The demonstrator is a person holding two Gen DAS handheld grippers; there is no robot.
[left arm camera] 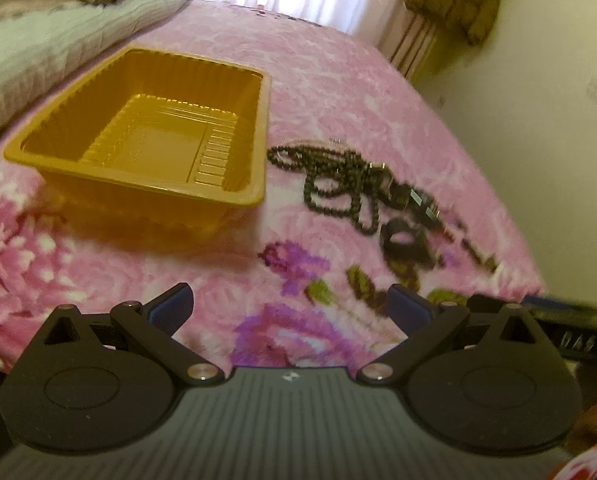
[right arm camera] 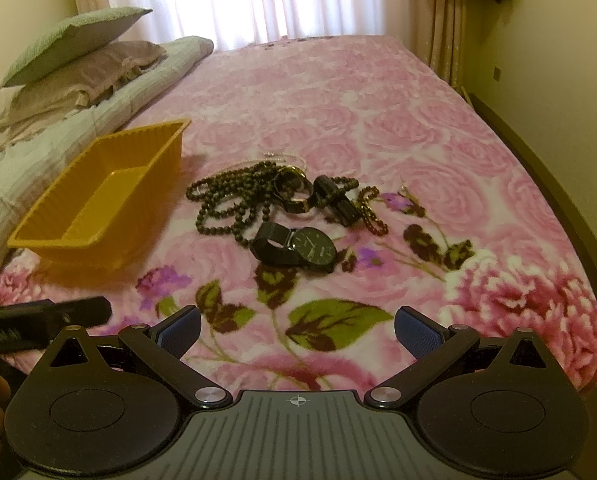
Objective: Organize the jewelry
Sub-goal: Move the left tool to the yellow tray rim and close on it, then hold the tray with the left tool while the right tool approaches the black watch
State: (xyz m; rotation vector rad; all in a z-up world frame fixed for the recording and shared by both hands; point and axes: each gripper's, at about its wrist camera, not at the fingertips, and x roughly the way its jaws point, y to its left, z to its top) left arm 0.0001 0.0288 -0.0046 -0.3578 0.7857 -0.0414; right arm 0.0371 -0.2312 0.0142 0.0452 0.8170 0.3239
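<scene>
Nearest the lens, both tools sit low over the bed with nothing between their blue pads: the left hand-held gripper (left arm camera: 290,306) has its fingers spread wide, and the right hand-held gripper (right arm camera: 297,330) is spread just as wide and empty.

Farthest left stands the orange tray (right arm camera: 64,242), a thin moulded plastic tub with ribbed walls and a flat rim, nothing in it. It looks light and likely to skid on the plush bedspread (right arm camera: 378,112), a soft pink fleece printed with roses and leaves.

Right of the tray, clear of it, lies the jewelry. A dark bead necklace (right arm camera: 234,200) sprawls in tangled loops; it should be limp and light, best pinched where several strands bunch, and it may drag its neighbours along. Touching it is a dark bangle (right arm camera: 296,190) with a gold edge, rigid and easy to take across the band. In front lies a black watch (right arm camera: 298,249), its mesh strap curled into a loop; gripping the strap spares the glass face. Farthest right, a brown bead bracelet (right arm camera: 372,216) curls beside a black clip-like piece I cannot identify.
</scene>
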